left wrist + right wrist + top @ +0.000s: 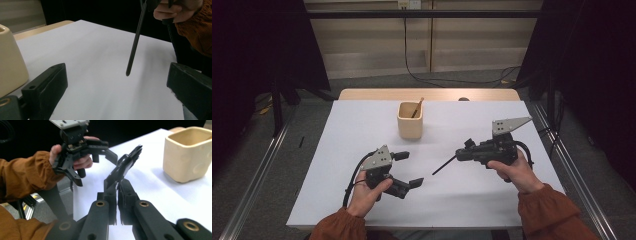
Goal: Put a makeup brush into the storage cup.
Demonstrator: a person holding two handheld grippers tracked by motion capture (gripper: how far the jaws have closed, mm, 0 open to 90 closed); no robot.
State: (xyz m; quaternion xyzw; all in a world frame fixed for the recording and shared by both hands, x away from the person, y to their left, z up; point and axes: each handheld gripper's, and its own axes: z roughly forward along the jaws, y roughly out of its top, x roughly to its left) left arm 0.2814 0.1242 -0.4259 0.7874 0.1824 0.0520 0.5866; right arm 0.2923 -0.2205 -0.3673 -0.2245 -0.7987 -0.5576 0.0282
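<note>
Forearms in rust-orange sleeves come in from the bottom edge of the high view, one gripper in each hand. Left hand [371, 192] wraps the body of the left gripper [408, 169], wrist low over the white table [362, 125], jaws pointing right toward the table's middle and spread wide with nothing between them; left gripper view confirms the two black jaws far apart over bare white surface. Right hand [514, 170] holds the right gripper [458, 155] raised a bit above the table, grey plate on top, jaws aimed left toward the other gripper. Its jaws are pressed together on a black stick-like utensil [444, 165], which slants down and left from the jaw tips; its lower end is close to the table, contact unclear. In the right gripper view the held utensil [123, 167] looks flat and comb-edged at its far end, exact kind not clear. Left gripper view shows the same black shaft [136, 40] hanging down between its open jaws but well ahead of them, not touched. Beige square cup [410, 120] stands upright beyond both grippers, near the table's centre-back, with a brown wooden stick [417, 107] leaning inside it. Grippers are apart, facing each other.
</note>
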